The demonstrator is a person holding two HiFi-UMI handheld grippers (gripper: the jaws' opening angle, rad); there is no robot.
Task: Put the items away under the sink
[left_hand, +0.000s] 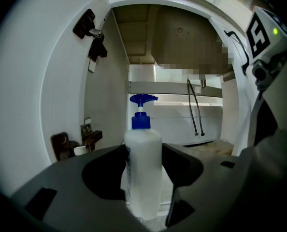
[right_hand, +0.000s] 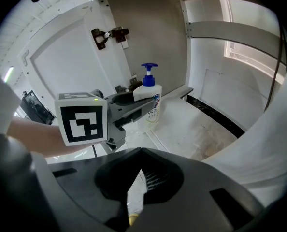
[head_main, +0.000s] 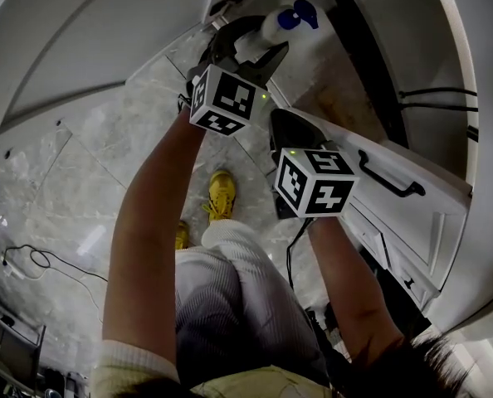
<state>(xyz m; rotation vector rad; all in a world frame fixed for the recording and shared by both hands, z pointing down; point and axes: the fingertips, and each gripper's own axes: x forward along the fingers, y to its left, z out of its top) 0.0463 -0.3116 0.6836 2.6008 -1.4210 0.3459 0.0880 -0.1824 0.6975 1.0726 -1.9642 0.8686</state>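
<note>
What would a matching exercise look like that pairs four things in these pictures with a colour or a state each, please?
Things:
1. pump head
2. shoe
3. left gripper
4. right gripper

Colour or state:
A. shut, holding nothing
B. blue
C. yellow
D. clamped on the white bottle

Pairs: 1-B, 2-C, 3-D, 4-A.
</note>
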